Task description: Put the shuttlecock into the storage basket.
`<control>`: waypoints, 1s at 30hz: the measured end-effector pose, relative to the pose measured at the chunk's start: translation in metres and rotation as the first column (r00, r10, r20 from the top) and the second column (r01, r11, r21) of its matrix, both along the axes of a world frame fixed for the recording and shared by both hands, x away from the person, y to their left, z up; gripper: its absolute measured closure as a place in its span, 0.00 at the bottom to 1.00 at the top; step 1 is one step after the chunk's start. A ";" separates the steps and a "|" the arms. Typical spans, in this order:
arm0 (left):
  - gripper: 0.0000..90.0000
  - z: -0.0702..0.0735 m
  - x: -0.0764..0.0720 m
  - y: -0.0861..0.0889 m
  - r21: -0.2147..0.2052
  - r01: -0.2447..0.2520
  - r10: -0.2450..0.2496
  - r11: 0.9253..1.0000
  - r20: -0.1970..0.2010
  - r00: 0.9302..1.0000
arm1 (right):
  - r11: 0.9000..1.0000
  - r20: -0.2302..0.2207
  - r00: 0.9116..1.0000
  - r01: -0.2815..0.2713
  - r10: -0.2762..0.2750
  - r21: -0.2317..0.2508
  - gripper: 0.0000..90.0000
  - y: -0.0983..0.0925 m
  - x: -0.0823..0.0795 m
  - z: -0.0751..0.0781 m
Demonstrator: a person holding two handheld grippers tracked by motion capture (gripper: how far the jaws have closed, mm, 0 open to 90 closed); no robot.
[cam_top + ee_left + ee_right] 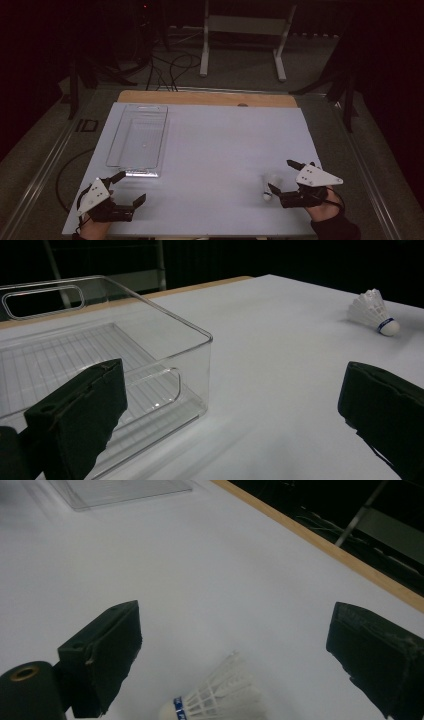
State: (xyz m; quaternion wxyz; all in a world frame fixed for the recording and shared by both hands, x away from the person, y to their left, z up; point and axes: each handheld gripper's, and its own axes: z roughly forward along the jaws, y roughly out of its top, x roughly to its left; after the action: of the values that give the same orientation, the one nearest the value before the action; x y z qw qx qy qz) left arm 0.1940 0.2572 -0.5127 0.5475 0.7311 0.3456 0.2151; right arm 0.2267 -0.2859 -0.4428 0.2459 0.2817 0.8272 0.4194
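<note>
A clear plastic bin (137, 140) sits on the left half of the white surface (215, 150). Past the surface's wooden far edge (205, 98), black cables (170, 67) trail across the grey floor beside a white stand (245, 30) at upper centre.

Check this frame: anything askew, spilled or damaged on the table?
Nothing stands out. The clear bin sits flat and holds nothing on the white table. The shuttlecock lies on its side, intact, between the open jaws of the right tongs. The left tongs are open near the bin's front corner.
</note>
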 end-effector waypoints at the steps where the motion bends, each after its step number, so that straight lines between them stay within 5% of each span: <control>1: 0.00 0.000 0.000 0.000 0.000 0.000 0.000 1.000 0.000 1.000 | 1.000 0.000 1.000 0.000 0.000 0.000 0.08 0.000 0.000 0.000; 14: 0.00 0.000 0.000 -0.001 -0.001 0.004 -0.004 1.000 -0.001 1.000 | 0.997 -0.090 0.996 -0.012 0.006 -0.070 0.08 -0.010 0.008 0.013; 30: 0.00 0.000 0.000 -0.001 -0.001 0.006 -0.006 1.000 0.001 1.000 | 0.993 -0.195 0.981 -0.028 0.005 -0.117 0.08 -0.024 0.012 0.007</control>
State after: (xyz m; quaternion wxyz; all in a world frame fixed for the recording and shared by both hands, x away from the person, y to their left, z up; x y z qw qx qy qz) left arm 0.1944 0.2561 -0.5126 0.5486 0.7320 0.3430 0.2136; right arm 0.2389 -0.3103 -0.4358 0.1767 0.2994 0.8731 0.3419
